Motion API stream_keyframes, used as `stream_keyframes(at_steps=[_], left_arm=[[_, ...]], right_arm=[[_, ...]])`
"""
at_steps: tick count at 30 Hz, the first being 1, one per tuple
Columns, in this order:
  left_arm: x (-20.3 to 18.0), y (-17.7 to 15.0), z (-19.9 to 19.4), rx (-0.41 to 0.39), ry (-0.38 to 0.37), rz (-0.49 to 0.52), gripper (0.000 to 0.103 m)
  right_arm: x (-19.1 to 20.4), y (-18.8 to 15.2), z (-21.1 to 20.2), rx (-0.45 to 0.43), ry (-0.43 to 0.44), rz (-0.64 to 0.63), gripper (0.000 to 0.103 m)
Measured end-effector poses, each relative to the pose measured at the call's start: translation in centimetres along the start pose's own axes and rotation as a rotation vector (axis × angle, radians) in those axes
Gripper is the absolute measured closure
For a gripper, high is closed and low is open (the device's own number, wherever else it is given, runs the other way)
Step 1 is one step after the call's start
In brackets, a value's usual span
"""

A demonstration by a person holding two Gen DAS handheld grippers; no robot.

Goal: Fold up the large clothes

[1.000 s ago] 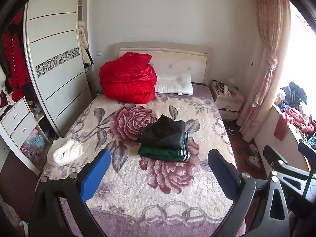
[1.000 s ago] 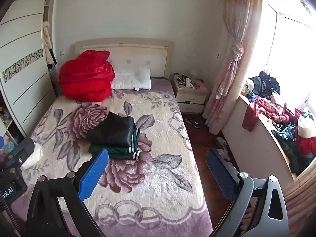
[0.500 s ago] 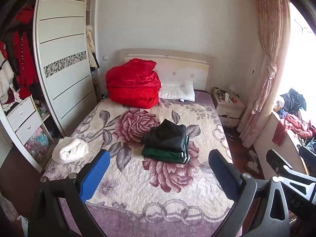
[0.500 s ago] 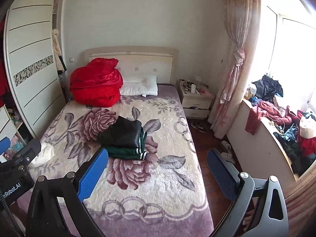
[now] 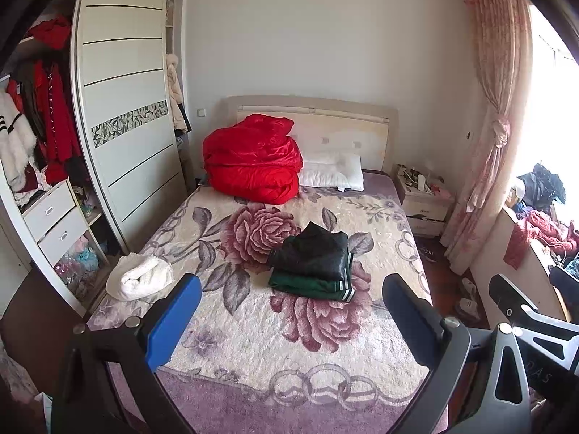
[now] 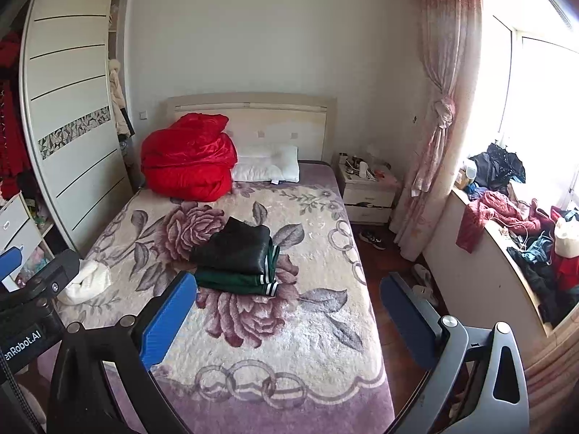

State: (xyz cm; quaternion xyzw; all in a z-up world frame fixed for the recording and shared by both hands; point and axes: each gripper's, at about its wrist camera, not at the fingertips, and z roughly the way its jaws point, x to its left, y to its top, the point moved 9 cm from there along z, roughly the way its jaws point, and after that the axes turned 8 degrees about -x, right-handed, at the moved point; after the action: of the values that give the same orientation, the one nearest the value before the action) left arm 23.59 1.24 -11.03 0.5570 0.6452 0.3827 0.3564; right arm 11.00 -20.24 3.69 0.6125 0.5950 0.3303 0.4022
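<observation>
A folded black garment (image 5: 314,253) lies on top of a folded green garment with white stripes (image 5: 311,286) in the middle of the floral bed (image 5: 253,329); the stack also shows in the right wrist view (image 6: 235,249). A rolled white fleece garment (image 5: 139,280) lies at the bed's left edge. My left gripper (image 5: 291,320) is open and empty, held back from the bed's foot. My right gripper (image 6: 287,316) is open and empty too, to the right of the left one.
A red quilt (image 5: 253,159) and a white pillow (image 5: 331,175) sit at the headboard. A wardrobe (image 5: 123,115) stands left, a nightstand (image 5: 425,202) right. A window ledge (image 6: 506,238) holds piled clothes. Shoes (image 6: 371,238) lie on the floor.
Both grippers have drawn back and up from the bed, so the bed and the folded stack look smaller and farther. Both stay open and empty.
</observation>
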Motion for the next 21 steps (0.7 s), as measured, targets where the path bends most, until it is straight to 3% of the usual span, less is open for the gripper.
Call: stream_keyframes(at_steps=[21], left_arm=[[0.5,-0.1,-2.4,-0.018,0.017,-0.004,0.001]], right_arm=[[-0.3,0.2,-1.3,-0.012,0.018,-0.001,0.0]])
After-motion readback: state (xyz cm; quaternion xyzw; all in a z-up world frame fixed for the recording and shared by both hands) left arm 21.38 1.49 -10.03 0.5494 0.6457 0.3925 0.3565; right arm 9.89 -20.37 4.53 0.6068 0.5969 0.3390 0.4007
